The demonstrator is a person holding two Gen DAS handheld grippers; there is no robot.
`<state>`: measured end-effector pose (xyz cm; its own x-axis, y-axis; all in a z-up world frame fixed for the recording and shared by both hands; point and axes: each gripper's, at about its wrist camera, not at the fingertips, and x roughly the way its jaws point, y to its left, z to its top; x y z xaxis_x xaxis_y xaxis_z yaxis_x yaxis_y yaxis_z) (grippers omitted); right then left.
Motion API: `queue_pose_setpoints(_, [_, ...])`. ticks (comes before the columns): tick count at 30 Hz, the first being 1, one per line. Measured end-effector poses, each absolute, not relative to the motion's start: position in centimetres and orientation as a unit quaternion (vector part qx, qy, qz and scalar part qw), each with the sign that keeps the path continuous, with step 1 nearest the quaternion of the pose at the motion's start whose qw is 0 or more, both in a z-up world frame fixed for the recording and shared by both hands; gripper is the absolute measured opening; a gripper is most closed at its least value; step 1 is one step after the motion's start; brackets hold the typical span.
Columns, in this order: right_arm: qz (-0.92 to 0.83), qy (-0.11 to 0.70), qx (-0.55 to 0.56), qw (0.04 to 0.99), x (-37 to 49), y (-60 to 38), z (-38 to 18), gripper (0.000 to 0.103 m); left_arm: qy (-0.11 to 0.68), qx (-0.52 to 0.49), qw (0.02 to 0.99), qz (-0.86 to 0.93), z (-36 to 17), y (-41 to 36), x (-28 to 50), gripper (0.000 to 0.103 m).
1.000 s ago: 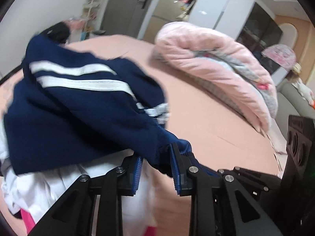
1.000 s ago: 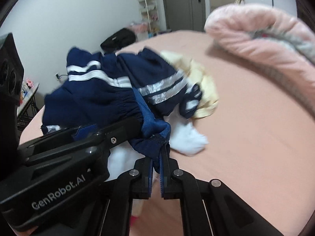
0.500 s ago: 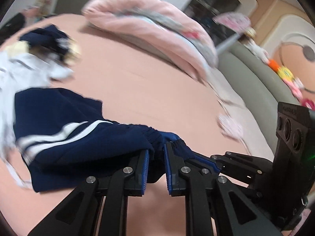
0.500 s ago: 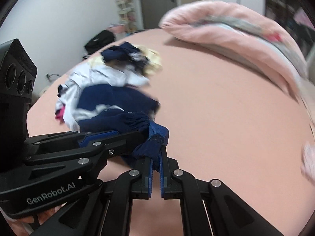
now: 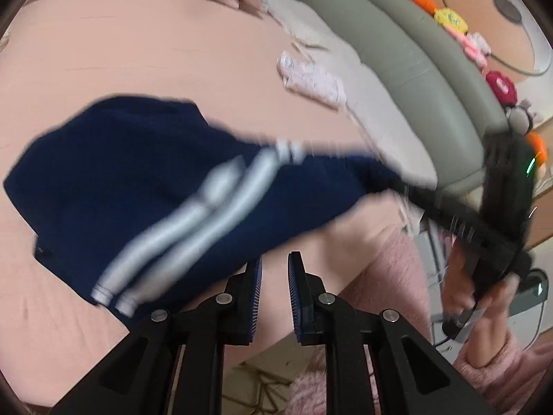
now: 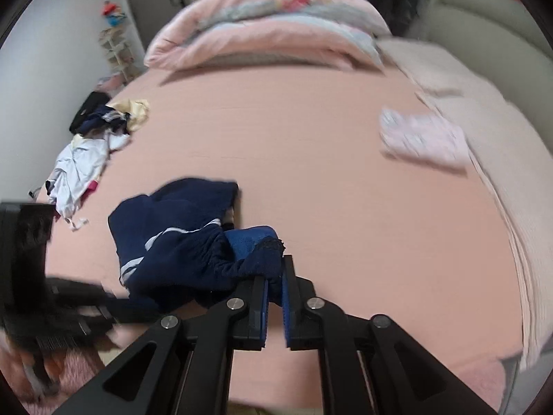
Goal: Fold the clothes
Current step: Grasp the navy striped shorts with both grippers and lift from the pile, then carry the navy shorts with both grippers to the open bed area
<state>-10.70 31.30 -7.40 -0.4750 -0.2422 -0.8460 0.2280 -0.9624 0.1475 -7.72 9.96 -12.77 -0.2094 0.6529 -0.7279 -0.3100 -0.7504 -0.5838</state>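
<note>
Your right tool (image 6: 274,278) pinches the waistband of the navy white-striped fleece trousers (image 6: 179,242) over the pink bed (image 6: 311,159); the left tool (image 5: 274,269), slightly parted, grips nothing. Regrip, spread flat.

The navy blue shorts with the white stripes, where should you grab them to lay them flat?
Grip the navy shorts at the gathered waistband, one gripper at each end, coming from the near bed edge. The right gripper already pinches one bunched end there; the left gripper has nothing between its pads, so it probably needs the other end.
</note>
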Motion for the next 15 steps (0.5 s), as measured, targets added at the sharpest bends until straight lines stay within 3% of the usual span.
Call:
queue_pose_setpoints(3, [-0.837,-0.044,0.521,0.164,-9.6,33.7,-8.3,0.007,-0.165,-0.524,0.289,0.784,-11.6,9.5,-11.3,0.024])
queue_pose_setpoints(5, [-0.835,-0.039,0.521,0.173,-9.0,34.3,-8.2,0.009,-0.164,-0.512,0.273,0.798,-11.6,10.0,-14.1,0.053])
queue_pose_setpoints(6, [-0.837,-0.037,0.516,0.178,-8.7,34.6,-7.9,0.009,-0.150,-0.515,0.263,0.802,-12.0,10.6,-15.5,0.056])
queue_pose_setpoints(9, [-0.846,-0.084,0.492,0.188,-8.2,35.7,-7.1,0.015,-0.093,-0.541,0.234,0.803,-13.7,12.5,-18.2,0.056])
queue_pose_setpoints(11, [-0.851,-0.107,0.485,0.173,-8.9,35.9,-7.9,0.035,-0.051,-0.569,0.213,0.793,-15.3,13.1,-18.4,0.056])
queue_pose_setpoints(15, [-0.836,-0.080,0.534,0.102,-12.0,34.5,-13.1,0.036,0.014,-0.618,0.182,0.765,-18.6,11.3,-15.3,0.055])
